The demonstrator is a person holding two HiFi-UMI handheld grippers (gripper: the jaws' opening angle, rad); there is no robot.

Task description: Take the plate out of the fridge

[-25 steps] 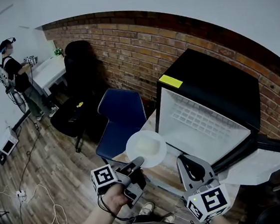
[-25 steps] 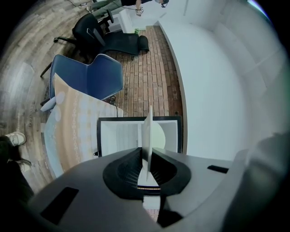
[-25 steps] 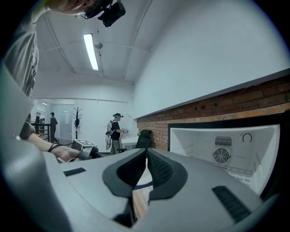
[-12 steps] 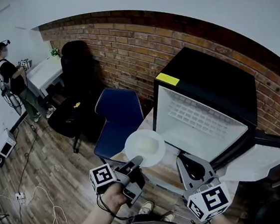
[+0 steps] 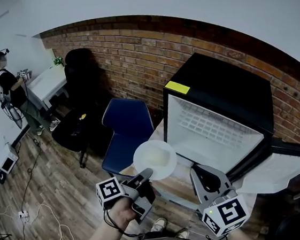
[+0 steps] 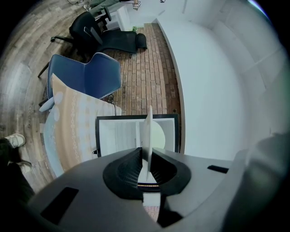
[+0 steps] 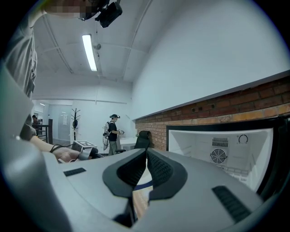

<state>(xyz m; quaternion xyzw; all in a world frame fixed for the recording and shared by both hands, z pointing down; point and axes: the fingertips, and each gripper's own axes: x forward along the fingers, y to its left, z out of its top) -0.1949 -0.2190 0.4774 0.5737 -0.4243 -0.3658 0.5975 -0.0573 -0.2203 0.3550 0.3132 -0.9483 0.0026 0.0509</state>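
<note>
A white round plate point(image 5: 155, 159) hangs in the air in front of the open black fridge point(image 5: 227, 89), outside it. My left gripper point(image 5: 147, 173) is shut on the plate's near rim. In the left gripper view the plate point(image 6: 146, 131) stands edge-on between the dark pads, left gripper point(image 6: 146, 156). Low in the head view my right gripper point(image 5: 195, 169) sits to the right of the plate, apart from it. In the right gripper view the right gripper point(image 7: 146, 155) has its pads together with nothing between them. The fridge's white inside point(image 7: 222, 149) shows ahead.
The fridge door point(image 5: 277, 169) swings out to the right. A cloth-covered table point(image 5: 174, 186) carries the fridge. A blue chair point(image 5: 127, 130) and a black office chair point(image 5: 80, 98) stand to the left. A person point(image 5: 6, 87) stands far left by a white desk. Cables point(image 5: 48, 220) lie on the wooden floor.
The plate and both grippers keep their places. Only the head view has shifted slightly.
</note>
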